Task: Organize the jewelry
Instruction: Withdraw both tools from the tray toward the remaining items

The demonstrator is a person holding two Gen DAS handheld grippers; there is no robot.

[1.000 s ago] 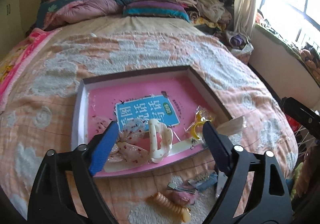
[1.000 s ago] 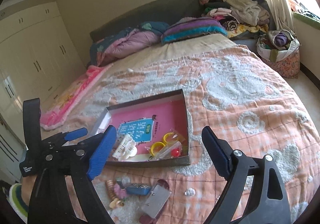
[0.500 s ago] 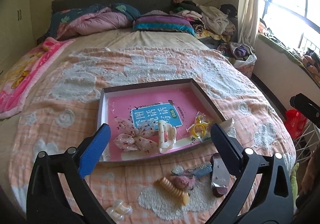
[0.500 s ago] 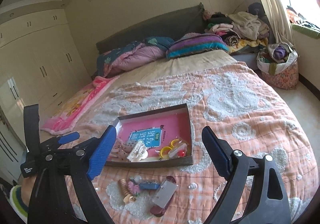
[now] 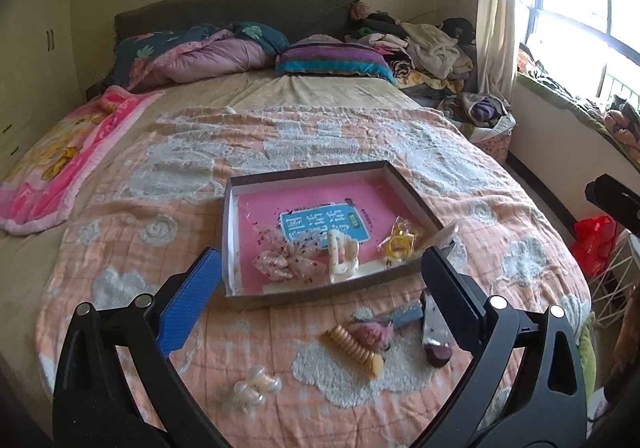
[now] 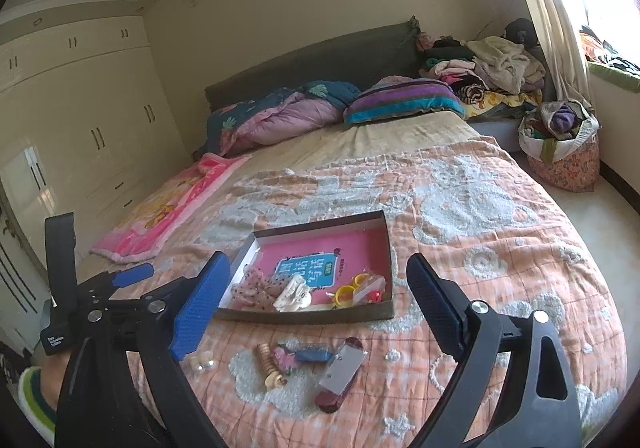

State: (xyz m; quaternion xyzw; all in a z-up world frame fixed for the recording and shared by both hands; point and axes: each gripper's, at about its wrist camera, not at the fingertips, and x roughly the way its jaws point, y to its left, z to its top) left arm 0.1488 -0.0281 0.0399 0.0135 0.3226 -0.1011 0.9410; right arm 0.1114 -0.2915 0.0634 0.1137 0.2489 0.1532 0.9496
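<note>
Left wrist view: left gripper (image 5: pixel 320 300) spread wide, nothing in it, held above the bed's near edge. Shallow box (image 5: pixel 416 203) sits just ahead of the fingertips, between them. Already inside: floral scrunchie (image 5: pixel 286 264), cream claw clip (image 5: pixel 342 254), yellow rings (image 5: pixel 398 242). Below the fingertips, loose on the blanket (image 5: pixel 160 175): clear pearl clip (image 5: pixel 252 390) nearer the left finger, tan spiral hair tie (image 5: pixel 356 346) centre, pink flower piece (image 5: pixel 376 332) and blue comb clip (image 5: pixel 404 314) just past it, silver-and-maroon flat clip (image 5: pixel 434 336) partly behind the right finger.

Right wrist view: right gripper (image 6: pixel 312 312) also spread apart and unloaded, box (image 6: pixel 304 316) ahead between its fingers. Left gripper (image 6: pixel 132 276) visible off to its left. Loose pieces lie under and between the fingers: spiral tie (image 6: pixel 270 364), flower piece (image 6: pixel 286 360), blue clip (image 6: pixel 314 354), flat clip (image 6: pixel 342 372), pearl clip (image 6: pixel 202 362) by the left finger.

Risks, as I judge: the loose items crowd together, touching or nearly so, and a closing grip could catch two or knock a neighbour away. Soft blanket gives under pressure, so fingers may snag fabric. Pearl clip is smooth and rounded, likely to squirt out. Both grippers face the same cluster, so collision is possible.
</note>
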